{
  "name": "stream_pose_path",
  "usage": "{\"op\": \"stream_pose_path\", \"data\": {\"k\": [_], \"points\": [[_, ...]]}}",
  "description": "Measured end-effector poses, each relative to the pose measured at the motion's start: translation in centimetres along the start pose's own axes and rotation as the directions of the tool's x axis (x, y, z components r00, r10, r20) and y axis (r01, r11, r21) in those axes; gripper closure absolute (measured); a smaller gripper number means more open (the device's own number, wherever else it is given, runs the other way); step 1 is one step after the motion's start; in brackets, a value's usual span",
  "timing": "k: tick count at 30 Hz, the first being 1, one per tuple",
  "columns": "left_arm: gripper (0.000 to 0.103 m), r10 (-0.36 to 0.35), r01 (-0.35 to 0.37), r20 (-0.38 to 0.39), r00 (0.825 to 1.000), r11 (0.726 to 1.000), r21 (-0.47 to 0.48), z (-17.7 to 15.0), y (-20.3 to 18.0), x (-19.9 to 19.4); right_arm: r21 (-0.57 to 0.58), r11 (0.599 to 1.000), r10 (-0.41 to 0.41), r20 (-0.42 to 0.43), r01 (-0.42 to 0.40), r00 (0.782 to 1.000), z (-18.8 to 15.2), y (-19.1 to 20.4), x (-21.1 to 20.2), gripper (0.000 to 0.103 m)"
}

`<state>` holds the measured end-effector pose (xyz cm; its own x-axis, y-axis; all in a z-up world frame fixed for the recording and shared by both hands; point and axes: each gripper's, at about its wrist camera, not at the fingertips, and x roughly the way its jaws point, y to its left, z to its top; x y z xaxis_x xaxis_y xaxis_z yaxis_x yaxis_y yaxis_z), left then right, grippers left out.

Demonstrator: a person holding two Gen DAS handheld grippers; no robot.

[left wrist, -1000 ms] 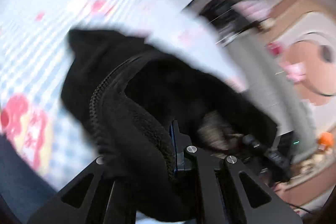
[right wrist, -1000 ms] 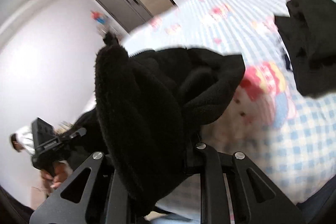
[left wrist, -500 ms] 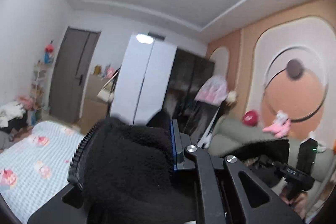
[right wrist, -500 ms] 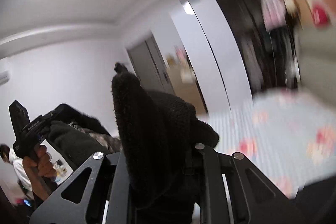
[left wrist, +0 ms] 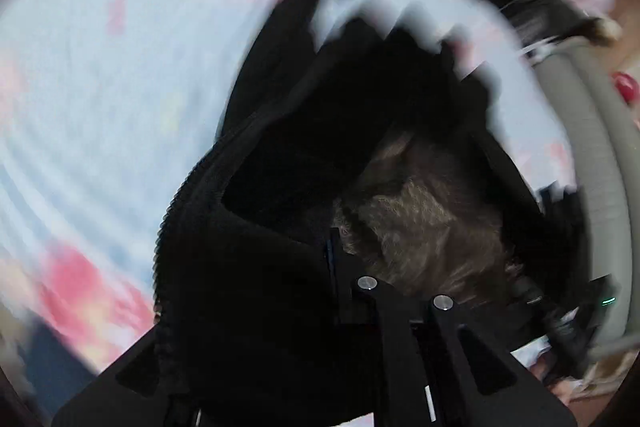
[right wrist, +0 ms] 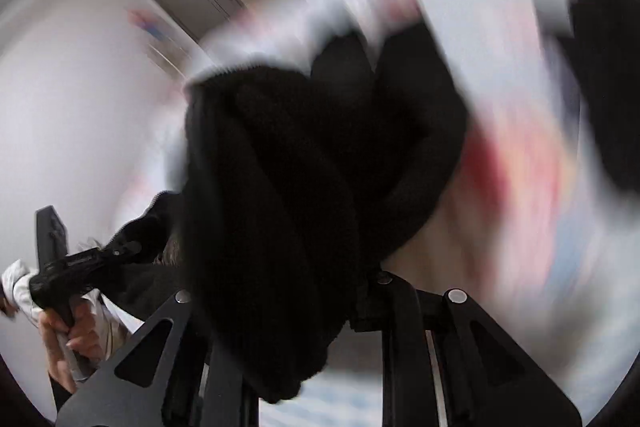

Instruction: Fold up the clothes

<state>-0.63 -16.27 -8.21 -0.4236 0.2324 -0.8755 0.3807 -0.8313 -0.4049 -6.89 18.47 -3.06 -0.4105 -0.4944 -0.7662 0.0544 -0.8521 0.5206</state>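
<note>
Nearby, checked bedsheet (left wrist: 100, 75) behind black fleece (left wrist: 320, 147)

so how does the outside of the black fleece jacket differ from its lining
The black fleece outer is dark, dense pile edged by a zipper; the lining is grey-brown and shaggier. The outer drapes over the left gripper; the lining lies just beyond it. Both look fuzzy.
</note>
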Motion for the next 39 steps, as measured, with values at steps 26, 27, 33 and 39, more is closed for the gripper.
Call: {"op": "stream_pose_path", "data": {"k": [26,27,33,39], "points": [[0.094,-0.181,0.178,0.027,0.983,0.981,0.077,-11.4,1.9,-4.2,-0.090,0.996,0.009,0.143,0.004,0.990,-12.9,3.3,-6.0,0.088],[0.094,-0.156,0.156,-0.001,0.988,0.985,0.077,-11.9,2.4,-3.0,-0.100,0.994,-0.023,0.109,0.034,0.994,-13.4,3.1,-5.0,0.088],[0.075,-0.100,0.104,-0.136,0.986,0.994,0.023,-11.1,3.4,0.1,-0.046,0.990,-0.139,-0.107,0.135,0.984,-11.6,-1.3,3.6,0.078],[0.055,-0.021,0.023,-0.012,1.000,0.986,0.164,-10.9,3.1,-4.8,-0.151,0.985,-0.092,-0.064,0.082,0.994,-9.8,1.3,-0.9,0.056]]}}
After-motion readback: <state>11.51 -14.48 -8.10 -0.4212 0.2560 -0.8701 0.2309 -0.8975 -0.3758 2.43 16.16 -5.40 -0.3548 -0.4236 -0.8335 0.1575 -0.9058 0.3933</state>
